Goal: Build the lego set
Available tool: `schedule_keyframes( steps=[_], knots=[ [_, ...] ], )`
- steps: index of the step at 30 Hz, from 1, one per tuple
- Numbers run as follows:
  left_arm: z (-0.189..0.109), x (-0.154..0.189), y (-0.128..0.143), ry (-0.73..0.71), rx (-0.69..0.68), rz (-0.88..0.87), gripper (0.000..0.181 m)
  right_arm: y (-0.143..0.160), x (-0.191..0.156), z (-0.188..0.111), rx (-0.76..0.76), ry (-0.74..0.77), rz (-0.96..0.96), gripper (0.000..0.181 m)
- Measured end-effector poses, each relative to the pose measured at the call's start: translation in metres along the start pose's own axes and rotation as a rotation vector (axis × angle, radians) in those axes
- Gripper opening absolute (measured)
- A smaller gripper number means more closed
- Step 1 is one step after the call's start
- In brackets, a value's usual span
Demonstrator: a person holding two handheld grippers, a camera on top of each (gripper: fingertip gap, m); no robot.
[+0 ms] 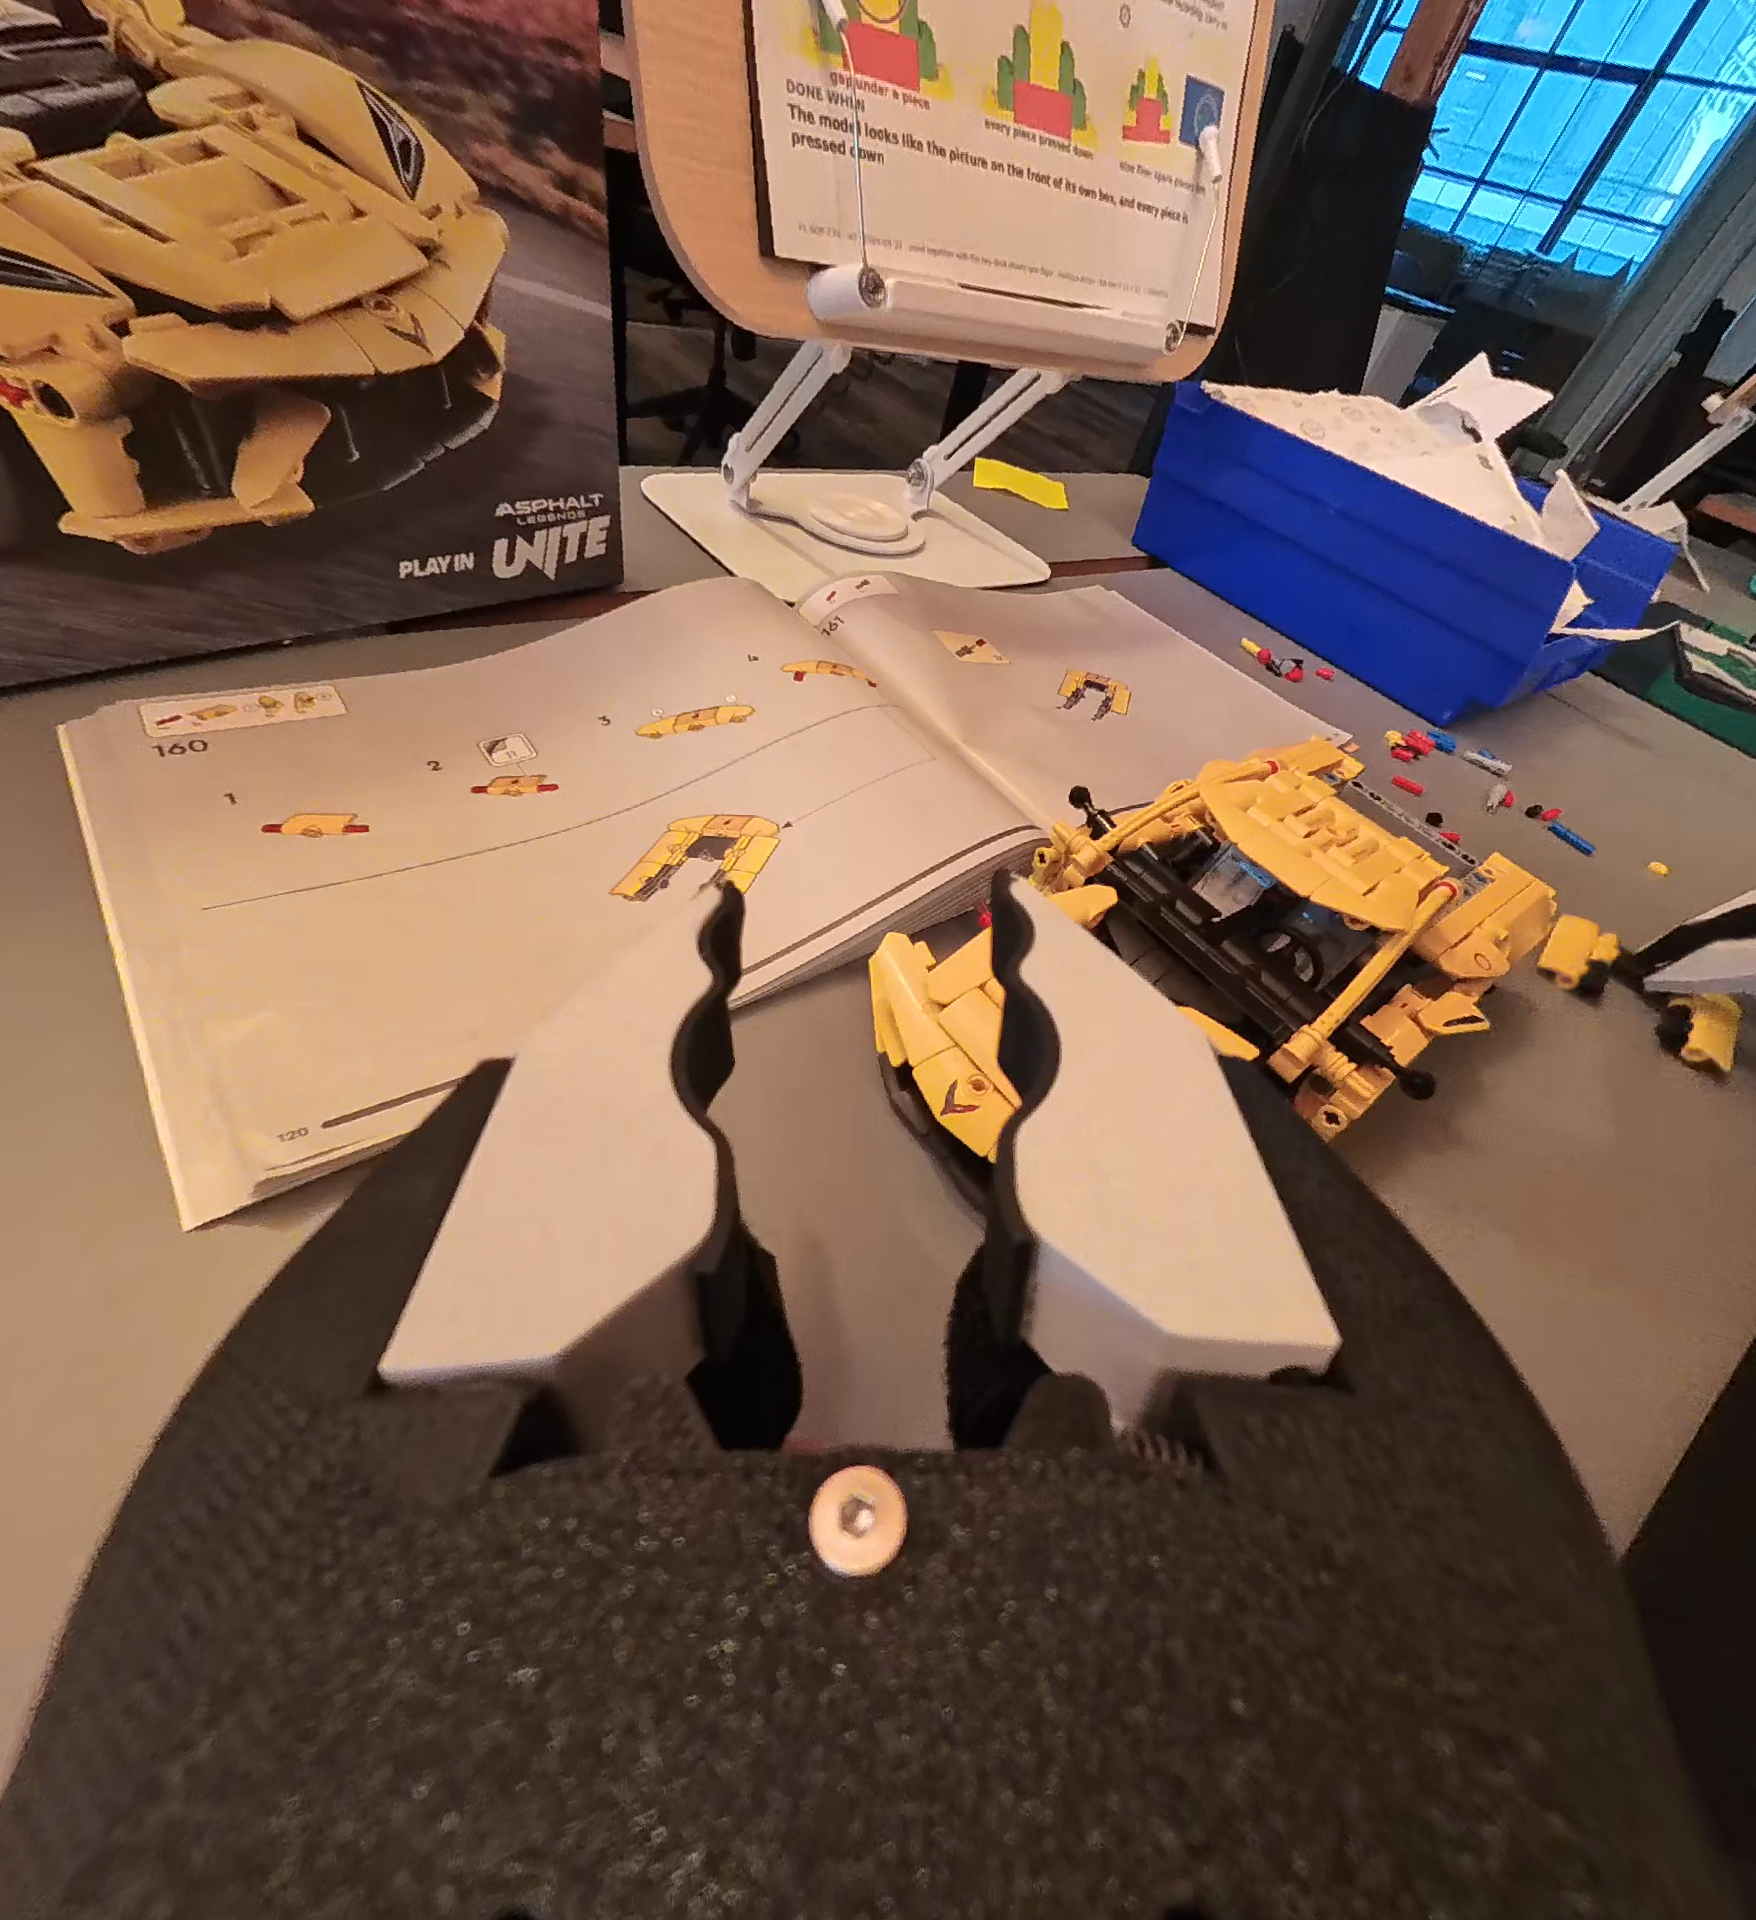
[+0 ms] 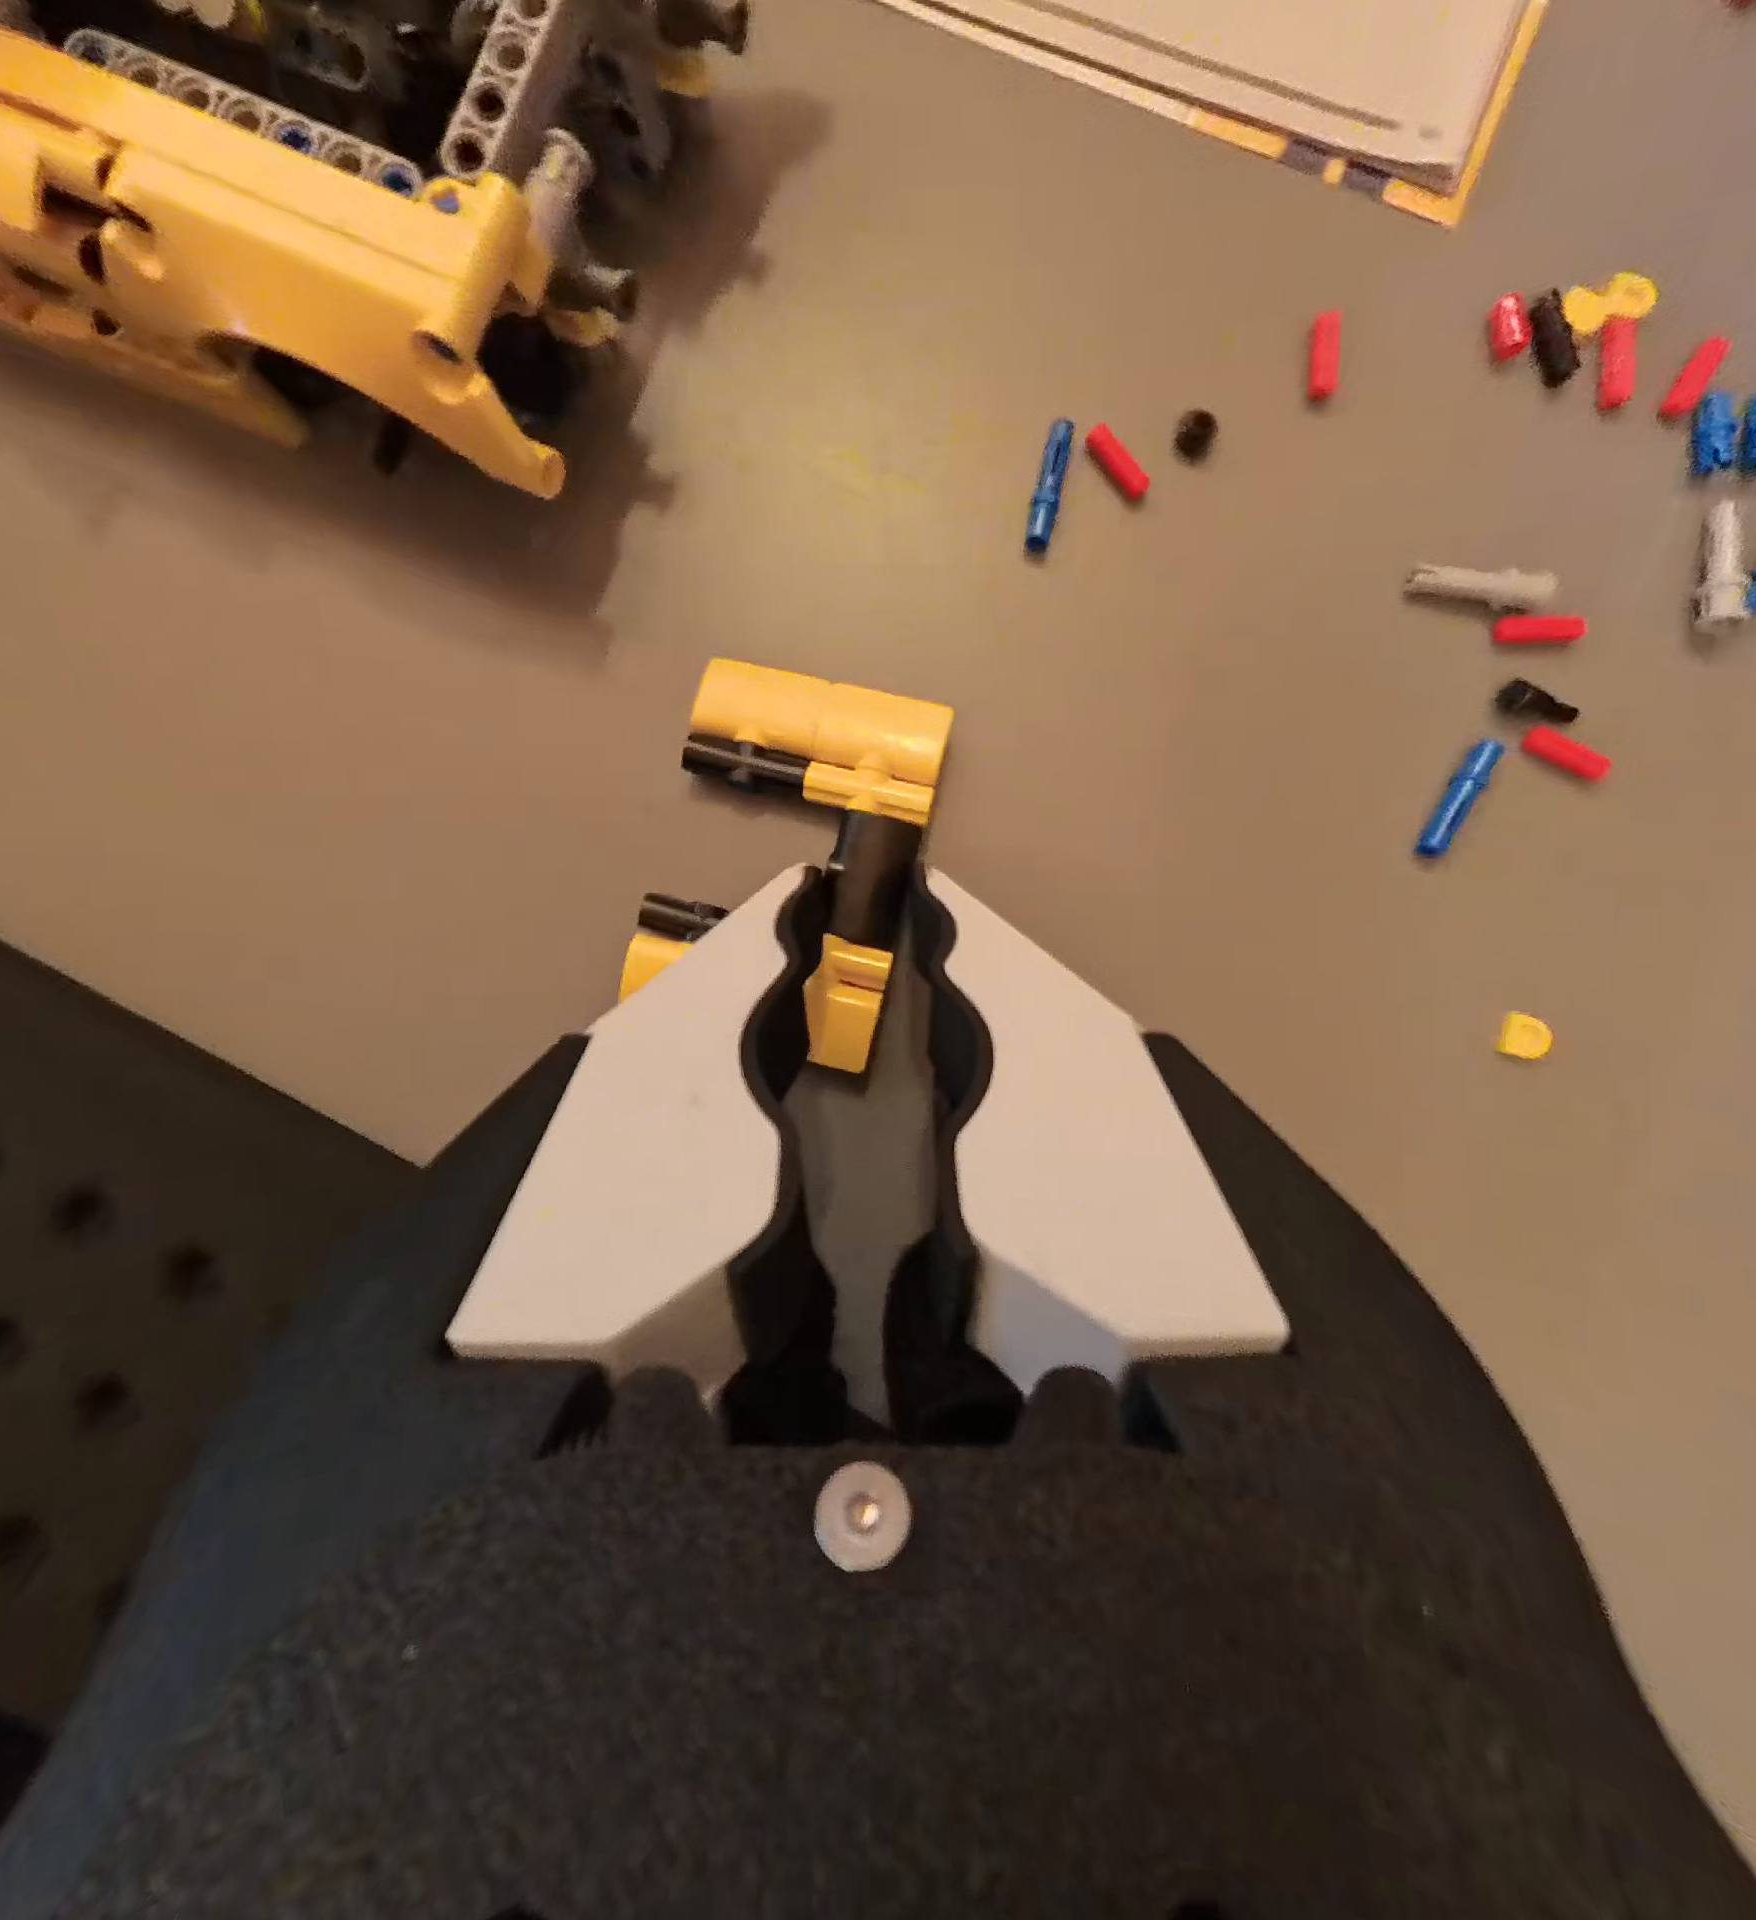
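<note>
While gripped, subassembly [image 2: 858, 914] (yellow-black) protrudes forward.

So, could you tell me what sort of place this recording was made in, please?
Probably a workshop or lab bench set up for a recorded assembly job, not a home. A grey table holds a task sheet on a stand and a blue parts bin, with large industrial-style windows behind.
</note>
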State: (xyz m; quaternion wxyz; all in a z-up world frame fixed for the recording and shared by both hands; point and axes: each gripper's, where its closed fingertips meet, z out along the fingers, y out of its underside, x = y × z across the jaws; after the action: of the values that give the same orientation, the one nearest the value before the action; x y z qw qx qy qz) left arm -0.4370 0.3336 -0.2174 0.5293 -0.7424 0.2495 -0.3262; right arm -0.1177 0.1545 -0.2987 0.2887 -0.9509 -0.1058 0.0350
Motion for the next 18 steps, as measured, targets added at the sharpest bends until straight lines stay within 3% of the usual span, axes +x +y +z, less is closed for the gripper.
schedule_keyframes(
  steps=[7,11,14,18],
  knots=[
    [-0.002,-0.003,-0.001,-0.029,-0.004,0.027,0.048,-0.006,-0.004,0.001,0.03,0.006,-0.007,0.017],
    [-0.003,-0.015,0.001,-0.079,-0.023,-0.011,0.045,-0.053,-0.011,-0.013,0.183,0.001,-0.074,0.026],
    [-0.008,-0.04,0.012,-0.226,-0.098,0.018,0.042,-0.089,-0.046,-0.015,0.341,-0.147,-0.069,0.029],
    [-0.011,-0.044,0.012,-0.249,-0.097,-0.01,0.041,-0.103,-0.105,-0.013,0.513,-0.386,0.001,0.027]
  ],
)
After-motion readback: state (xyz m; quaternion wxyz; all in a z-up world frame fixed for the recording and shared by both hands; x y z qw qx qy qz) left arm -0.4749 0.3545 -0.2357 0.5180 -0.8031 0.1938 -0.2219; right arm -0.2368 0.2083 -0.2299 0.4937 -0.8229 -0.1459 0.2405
